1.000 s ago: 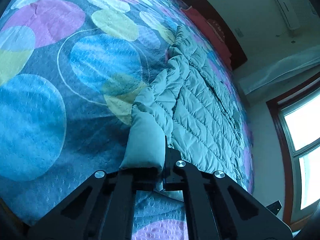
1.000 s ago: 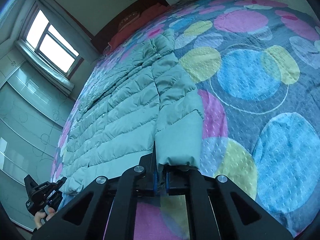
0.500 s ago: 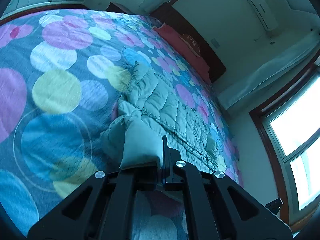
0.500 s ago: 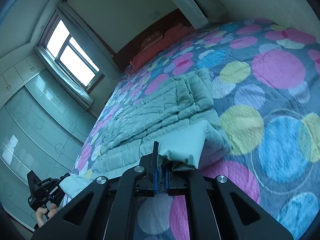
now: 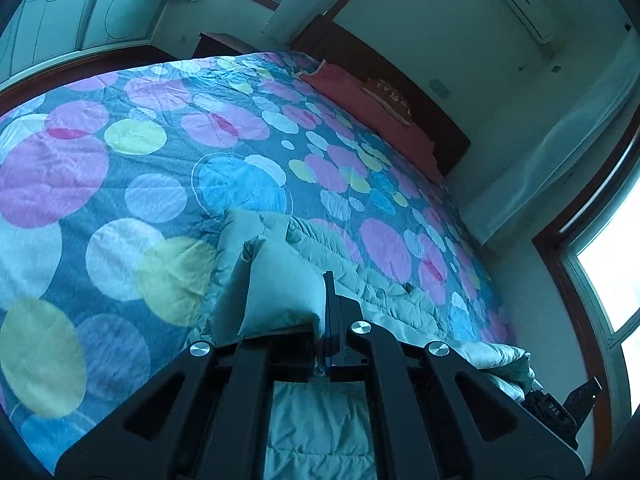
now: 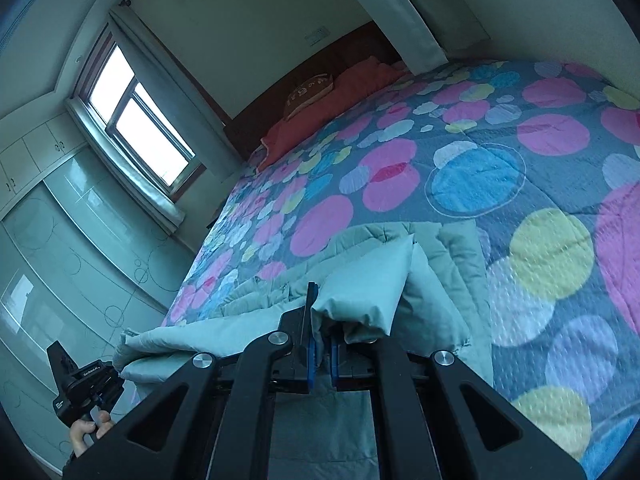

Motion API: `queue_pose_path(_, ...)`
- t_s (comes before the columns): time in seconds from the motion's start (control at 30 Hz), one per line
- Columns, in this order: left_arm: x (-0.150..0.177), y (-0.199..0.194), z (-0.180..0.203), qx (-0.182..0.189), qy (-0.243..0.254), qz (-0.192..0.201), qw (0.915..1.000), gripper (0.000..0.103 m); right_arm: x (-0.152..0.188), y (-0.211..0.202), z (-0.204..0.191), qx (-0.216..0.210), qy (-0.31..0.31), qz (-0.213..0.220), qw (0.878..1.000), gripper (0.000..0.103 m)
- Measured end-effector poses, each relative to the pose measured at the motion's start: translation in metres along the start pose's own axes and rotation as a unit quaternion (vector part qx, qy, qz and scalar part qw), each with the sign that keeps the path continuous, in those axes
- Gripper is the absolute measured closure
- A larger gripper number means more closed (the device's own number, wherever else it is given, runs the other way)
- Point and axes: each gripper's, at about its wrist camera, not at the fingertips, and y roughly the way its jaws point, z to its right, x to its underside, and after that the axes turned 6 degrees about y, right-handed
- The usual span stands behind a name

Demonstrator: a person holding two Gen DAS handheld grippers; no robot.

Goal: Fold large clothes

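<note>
**Jacket mid-fold, both corners gripped**

Left gripper (image 5: 326, 320) and right gripper (image 6: 320, 336) each had jaws clamped on a corner of the jacket (image 5: 384, 300), lifted above the bed (image 5: 120, 184). First fold looked underway: the near part was doubled over the rest, not yet laid down; further folds probably remained. Jacket's long axis ran across the bed, gripper to gripper.

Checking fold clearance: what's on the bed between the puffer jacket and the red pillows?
Nothing: only bare polka-dot bedspread lies between the puffer jacket and the red pillows. Both wrist views show it.
</note>
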Motion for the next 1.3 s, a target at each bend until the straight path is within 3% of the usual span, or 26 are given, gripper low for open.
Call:
queue_pose_path(0.23,-0.028,0.078,0.005,-0.037,0.021,-0.011,0.999,0.101,-0.032,0.076,0.013,0.024,0.008,-0.027,0.999,0.099)
queue_pose_path(0.47,-0.035,0.146,-0.005,-0.072,0.033,-0.04,0.996,0.101,-0.045,0.139,0.032,0.049,0.021,-0.058,0.997,0.099)
queue_pose_path(0.77,-0.029,0.187,-0.013,-0.086,0.054,-0.075,0.992,0.098,-0.04,0.173,0.046,0.08,0.019,-0.085,0.993,0.095)
queue_pose_path(0.8,-0.03,0.185,-0.012,-0.084,0.06,-0.074,0.9919,0.094,-0.04,0.172,0.046,0.078,0.02,-0.086,0.993,0.087)
queue_pose_path(0.83,-0.031,0.182,-0.011,-0.08,0.067,-0.072,0.9919,0.085,-0.041,0.171,0.045,0.074,0.02,-0.087,0.993,0.071)
queue_pose_path(0.87,-0.032,0.177,-0.009,-0.079,0.073,-0.067,0.9919,0.076,-0.042,0.168,0.043,0.071,0.018,-0.085,0.994,0.062)
queue_pose_path(0.9,-0.034,0.171,-0.007,-0.081,0.078,-0.059,0.9919,0.056,-0.043,0.162,0.039,0.068,0.012,-0.077,0.995,0.049)
queue_pose_path(0.93,-0.036,0.162,-0.006,-0.084,0.08,-0.045,0.9922,0.044,-0.043,0.155,0.035,0.066,0.004,-0.064,0.996,0.044)
queue_pose_path(1.07,-0.04,0.134,-0.001,-0.076,0.082,-0.019,0.9935,0.041,-0.042,0.14,0.02,0.063,-0.024,-0.052,0.996,0.043)
queue_pose_path(1.3,-0.028,0.155,0.022,-0.097,0.158,-0.052,0.9812,0.049,-0.028,0.162,-0.013,0.107,-0.115,-0.066,0.985,0.045)
